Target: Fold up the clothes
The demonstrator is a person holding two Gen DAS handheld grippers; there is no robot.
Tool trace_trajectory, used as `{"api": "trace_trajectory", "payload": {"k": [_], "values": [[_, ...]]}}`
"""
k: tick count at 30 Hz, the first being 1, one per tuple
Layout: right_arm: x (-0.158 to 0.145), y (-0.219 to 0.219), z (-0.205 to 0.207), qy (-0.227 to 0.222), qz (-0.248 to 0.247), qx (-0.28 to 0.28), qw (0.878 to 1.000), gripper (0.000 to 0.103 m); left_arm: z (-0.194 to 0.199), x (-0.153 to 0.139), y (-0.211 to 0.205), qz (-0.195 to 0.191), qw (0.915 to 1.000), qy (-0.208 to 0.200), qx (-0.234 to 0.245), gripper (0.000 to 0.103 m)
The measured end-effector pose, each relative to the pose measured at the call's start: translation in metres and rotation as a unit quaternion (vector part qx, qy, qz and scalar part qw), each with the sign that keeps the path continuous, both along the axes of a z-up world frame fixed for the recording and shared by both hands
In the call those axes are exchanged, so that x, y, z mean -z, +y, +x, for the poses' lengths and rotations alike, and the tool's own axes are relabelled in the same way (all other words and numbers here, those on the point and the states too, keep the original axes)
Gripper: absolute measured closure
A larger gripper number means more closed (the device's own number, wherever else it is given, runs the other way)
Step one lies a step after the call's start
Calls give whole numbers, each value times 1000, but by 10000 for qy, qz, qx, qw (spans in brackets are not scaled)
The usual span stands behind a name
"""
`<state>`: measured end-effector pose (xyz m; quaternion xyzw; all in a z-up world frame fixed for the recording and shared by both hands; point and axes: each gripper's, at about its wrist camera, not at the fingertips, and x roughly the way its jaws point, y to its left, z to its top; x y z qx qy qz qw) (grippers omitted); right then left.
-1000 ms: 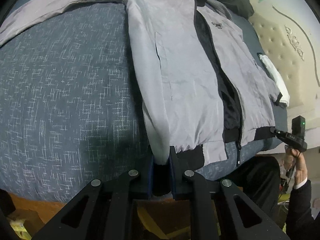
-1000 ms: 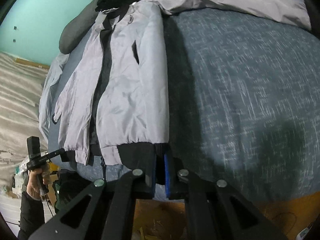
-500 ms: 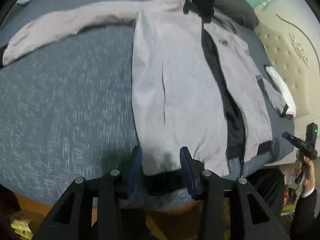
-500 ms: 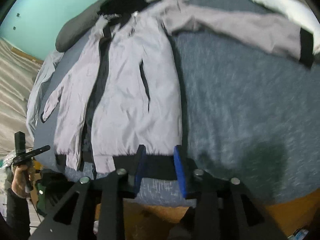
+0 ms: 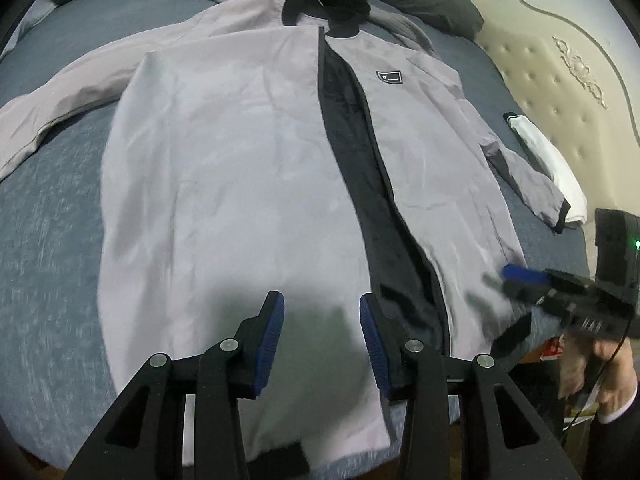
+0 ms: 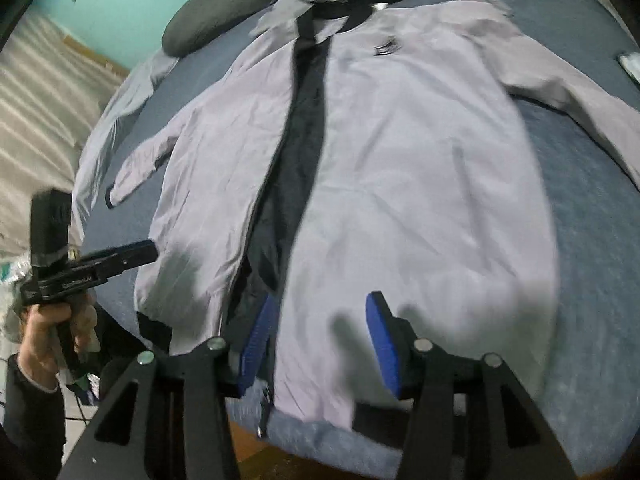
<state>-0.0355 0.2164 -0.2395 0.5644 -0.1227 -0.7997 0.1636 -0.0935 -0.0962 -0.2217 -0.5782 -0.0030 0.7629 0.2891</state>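
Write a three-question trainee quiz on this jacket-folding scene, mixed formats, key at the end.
1. True or false: the left gripper is shut on the jacket.
2. Multiple choice: the jacket's front is A) zipped shut, B) open, dark lining showing, C) face down.
3. Fill in: the white cloth lies beside the jacket's ___ cuff, near the headboard.

Key: 1 false, both grippers (right) are open above the hem. 2 B. 3 black.
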Motion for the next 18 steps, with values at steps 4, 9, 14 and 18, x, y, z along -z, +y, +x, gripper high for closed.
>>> {"api": "trace_trajectory", "payload": {"k": [4, 9, 14, 18], "values": [[13, -31, -18, -30, 259, -212, 9994, 54, -11, 0, 2, 8, 9999, 17, -104, 60], [25, -58, -38, -42, 704, -414, 9966, 54, -23, 5, -7, -9, 9996, 75, -277, 59], [38, -80, -57, -70, 1125, -628, 9916, 54, -33, 10, -22, 67, 9991, 35, -427, 59], [48, -89, -67, -63, 1335, -719, 9884, 85, -35, 12, -30, 84, 9990, 51, -437, 59]]}}
